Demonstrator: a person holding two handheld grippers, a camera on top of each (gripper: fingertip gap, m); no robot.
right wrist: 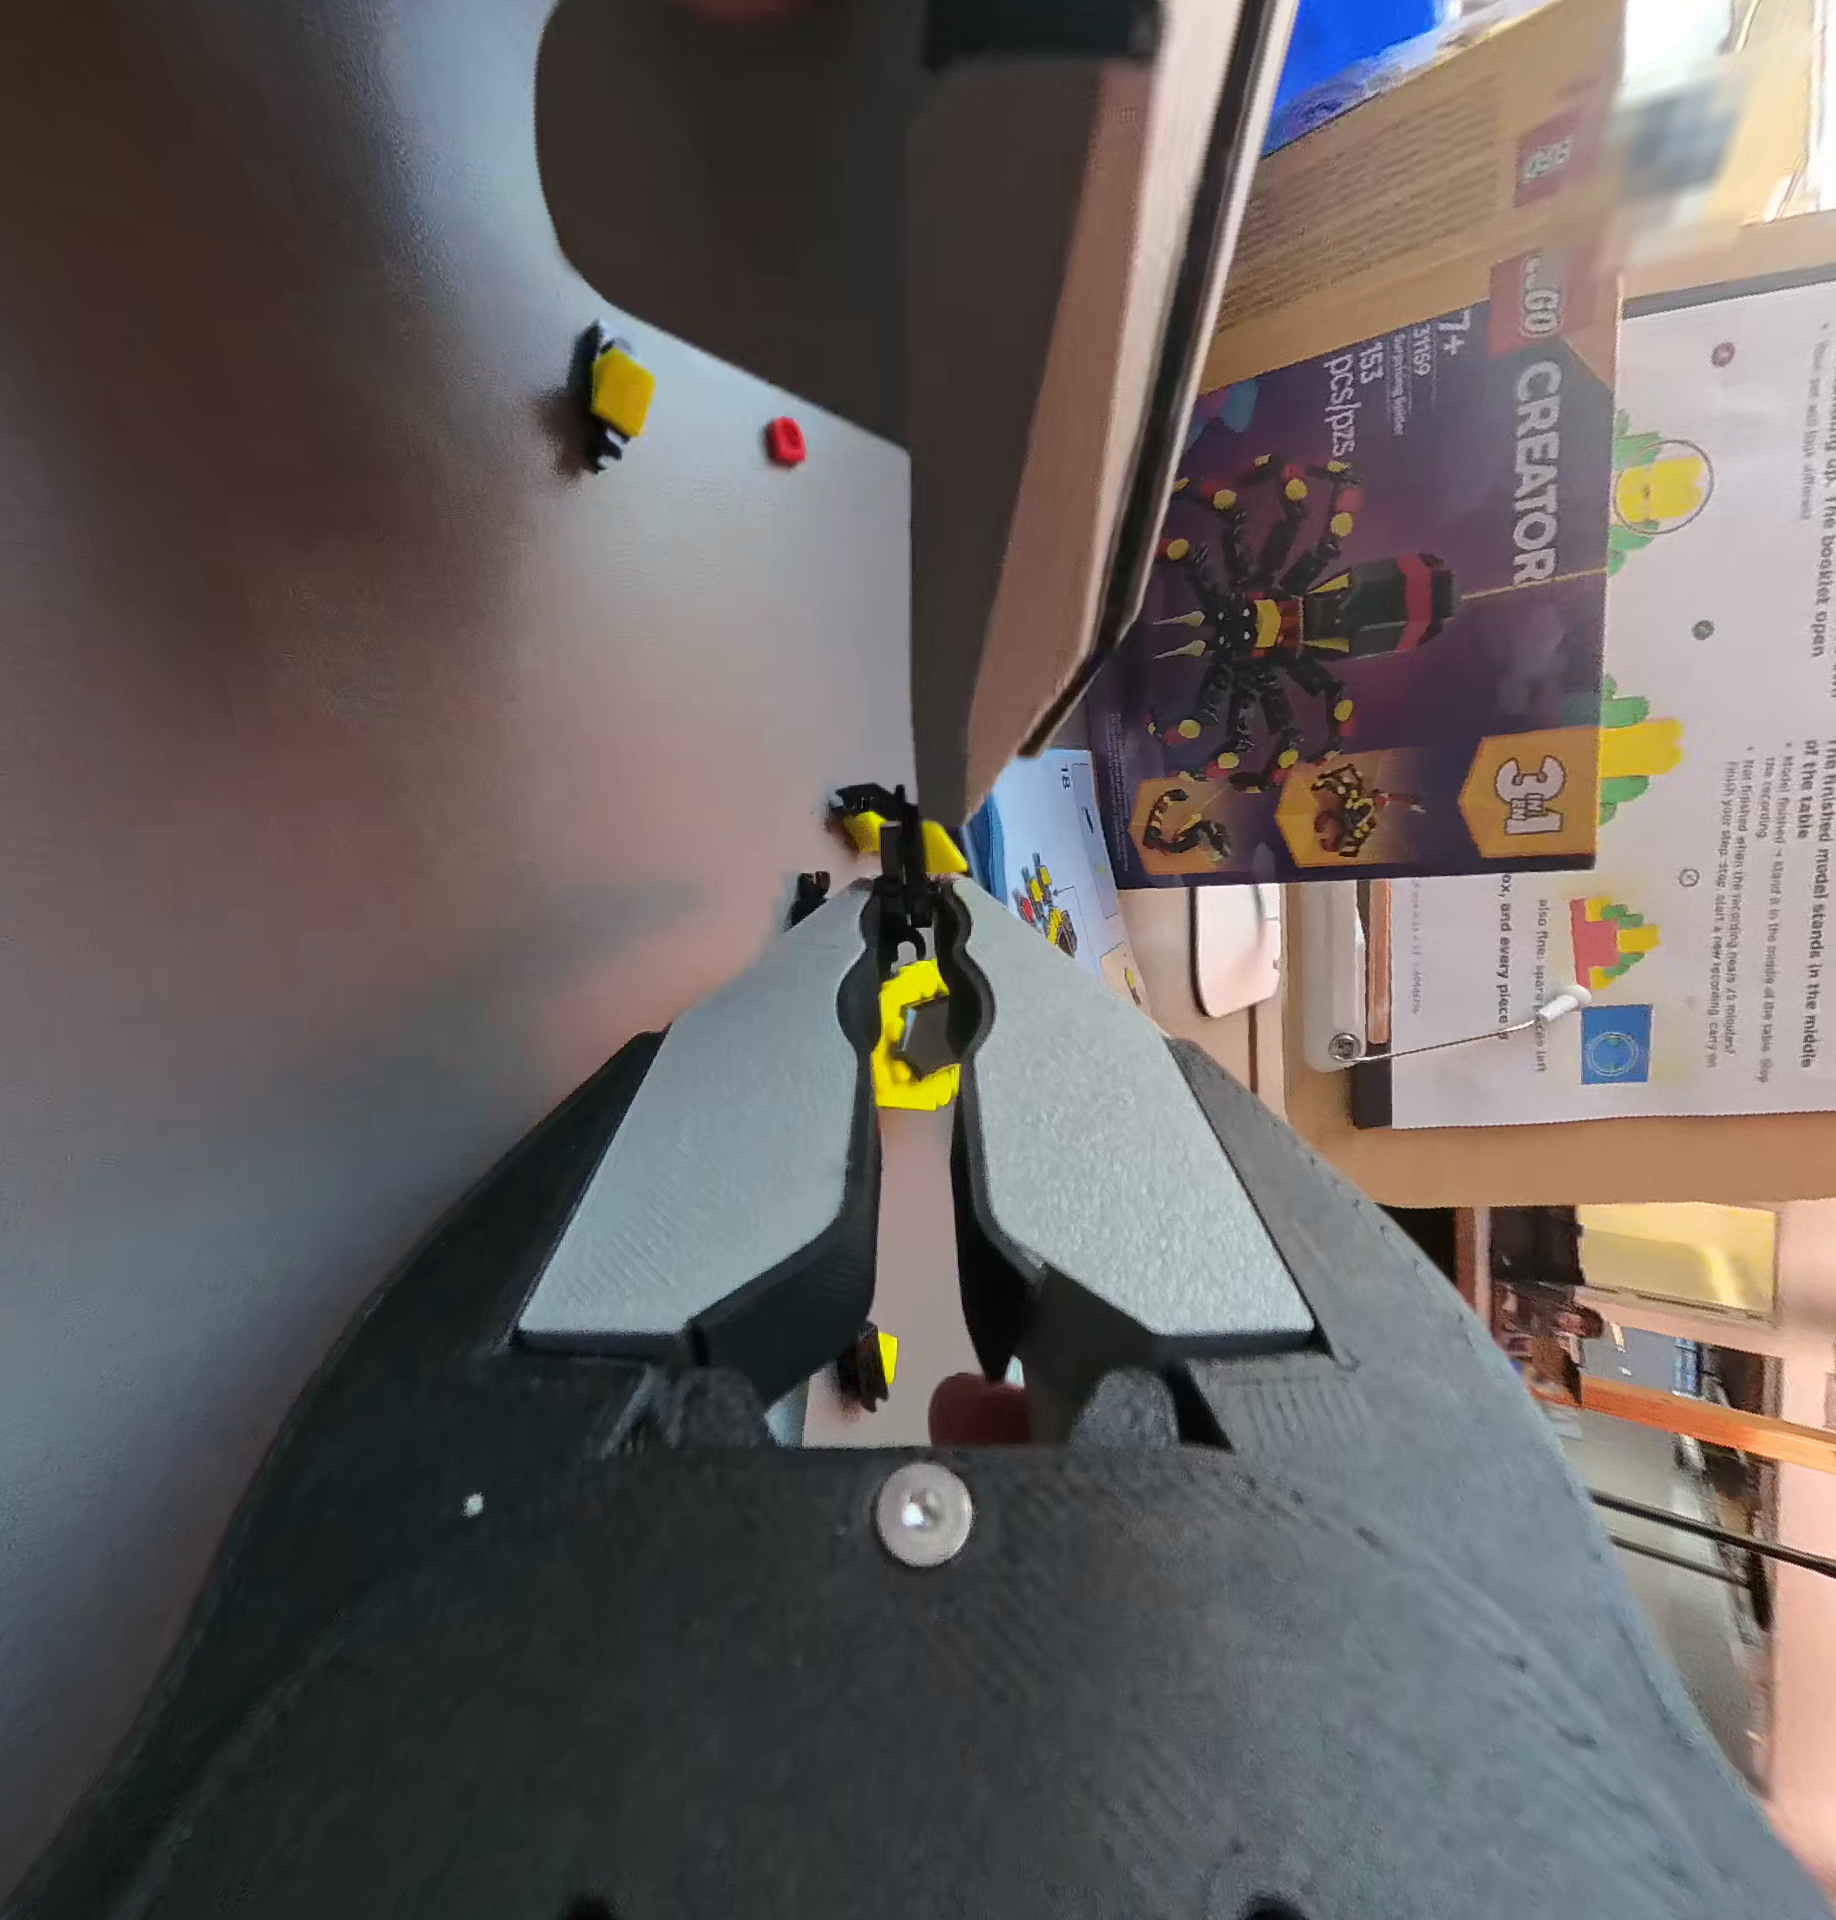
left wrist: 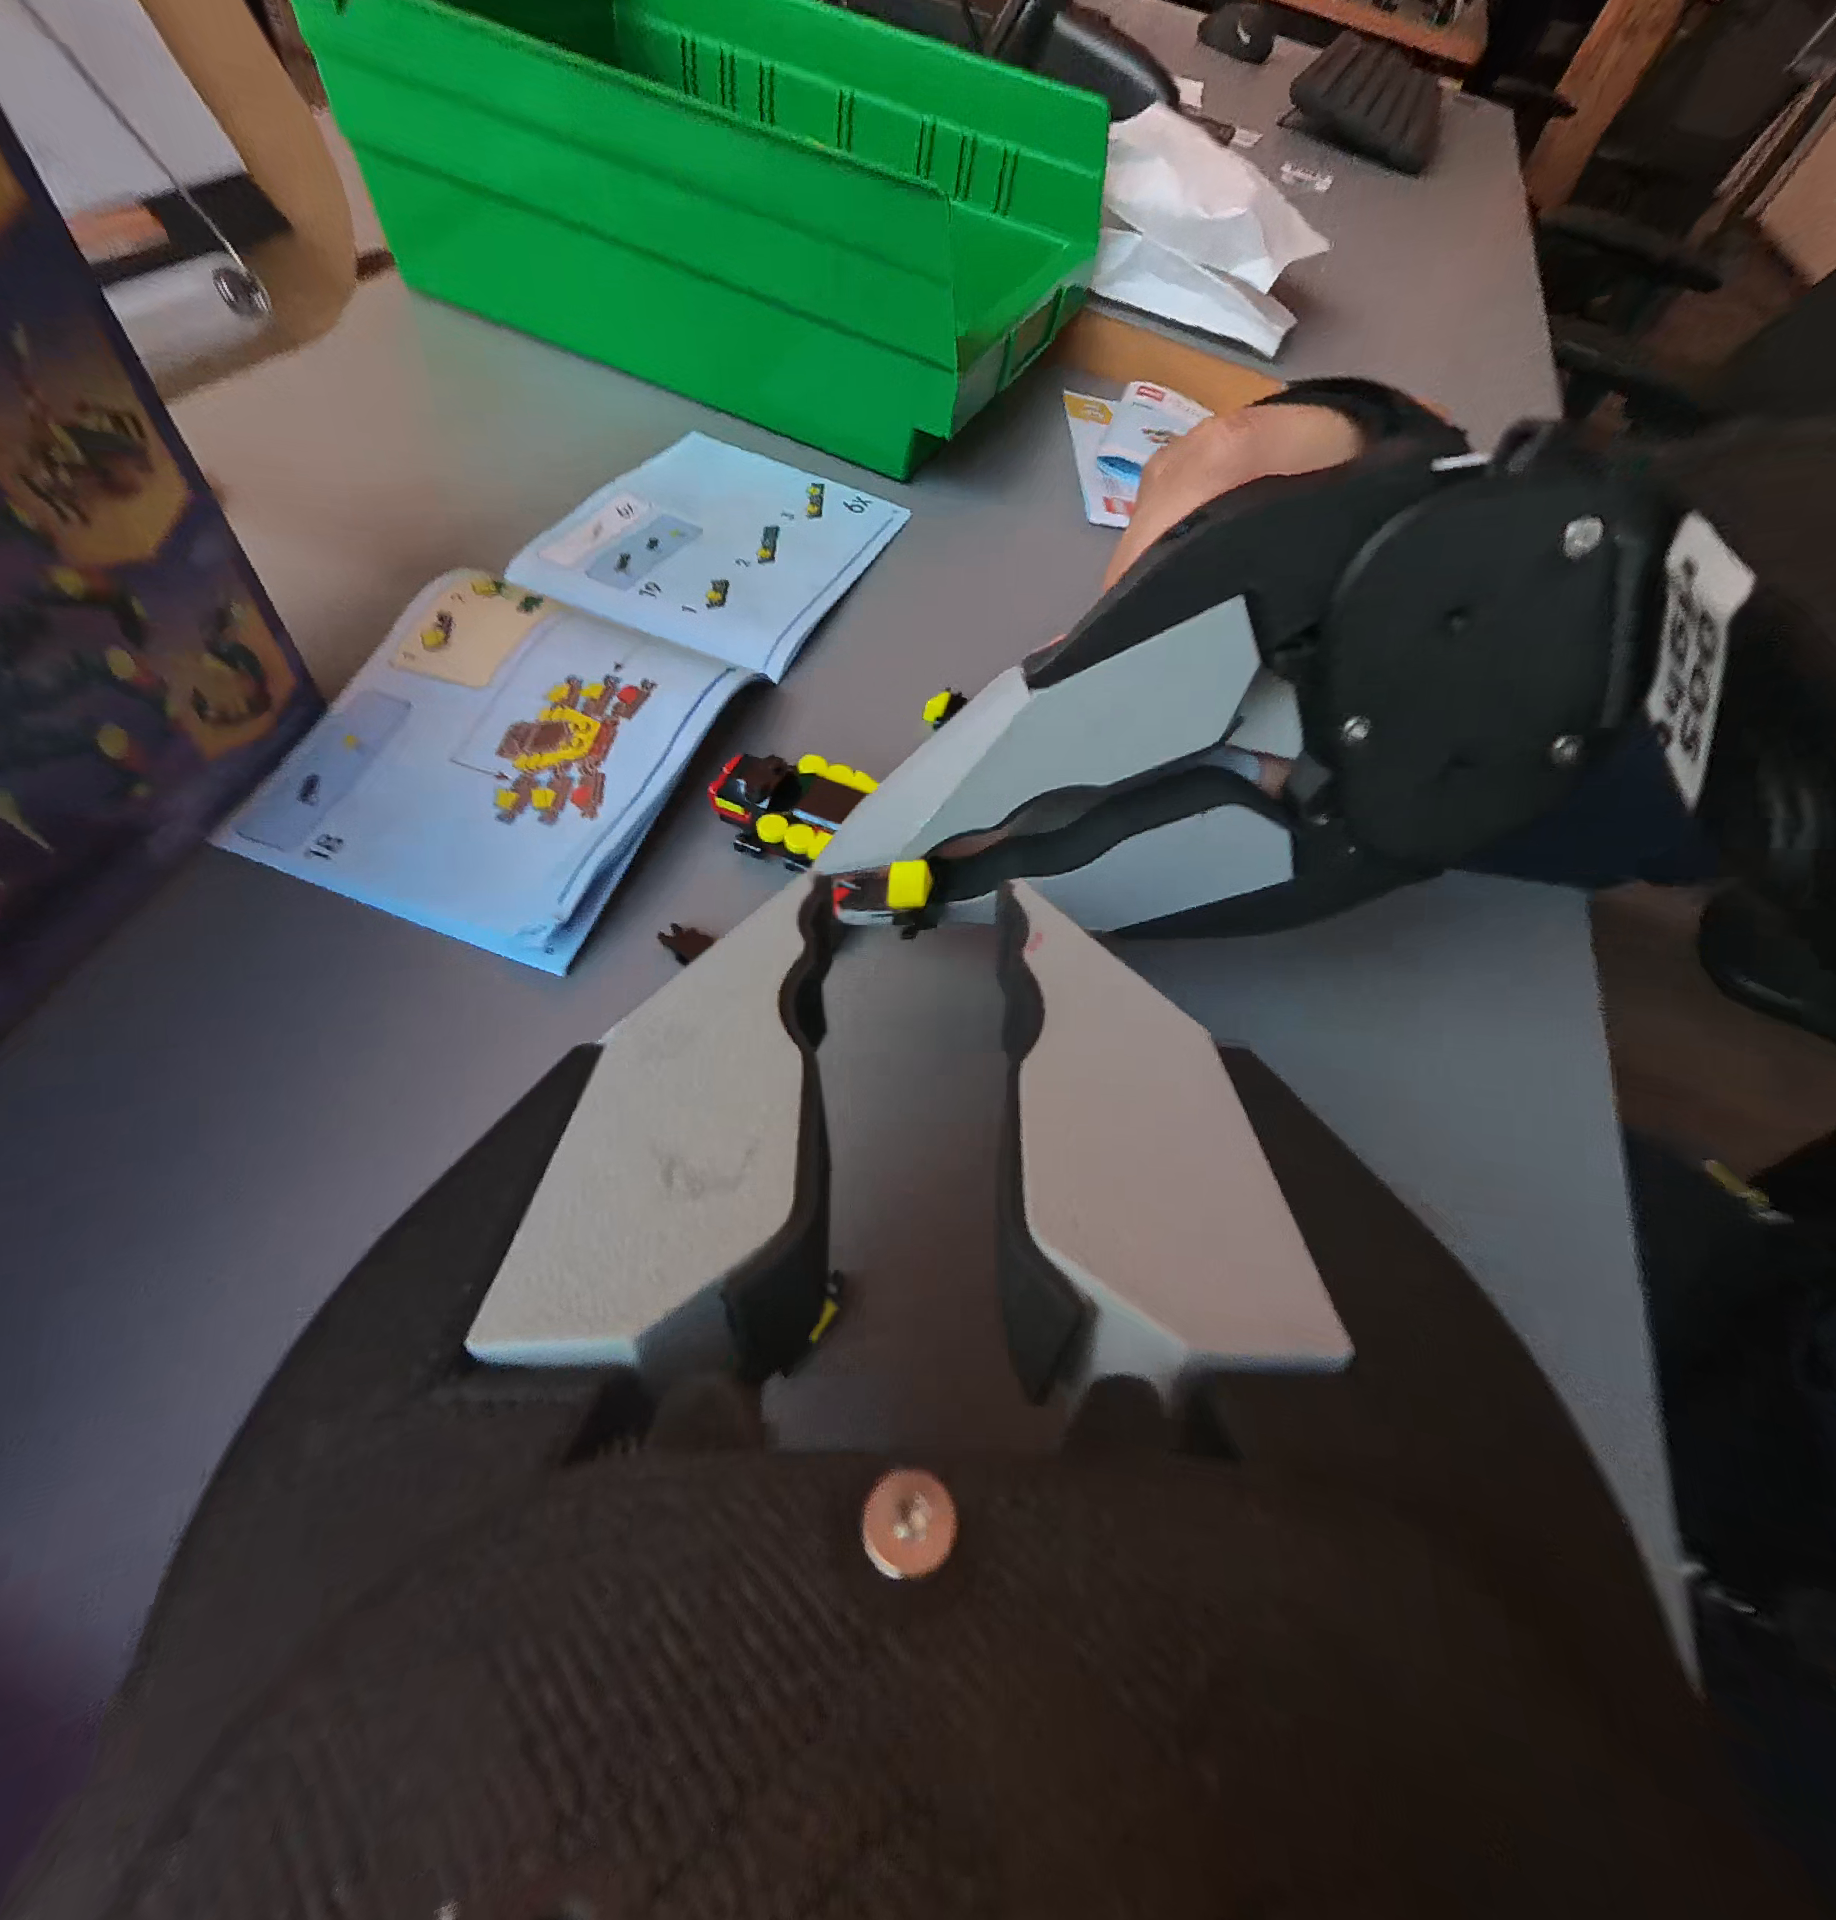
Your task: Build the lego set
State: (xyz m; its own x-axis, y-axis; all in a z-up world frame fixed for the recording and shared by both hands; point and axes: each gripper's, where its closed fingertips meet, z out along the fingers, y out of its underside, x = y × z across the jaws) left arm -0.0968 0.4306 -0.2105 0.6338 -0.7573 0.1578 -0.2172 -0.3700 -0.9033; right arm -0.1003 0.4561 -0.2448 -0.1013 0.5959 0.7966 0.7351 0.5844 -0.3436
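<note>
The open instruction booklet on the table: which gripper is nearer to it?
Left. The left gripper has its fingertips just off the open instruction booklet's near corner; the right gripper, shut on a yellow-and-black lego piece, comes in from the far side.

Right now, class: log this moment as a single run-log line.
left gripper: open, tips beside piece | right gripper: shut on yellow-black leg piece | body: on table | booklet: open
</note>
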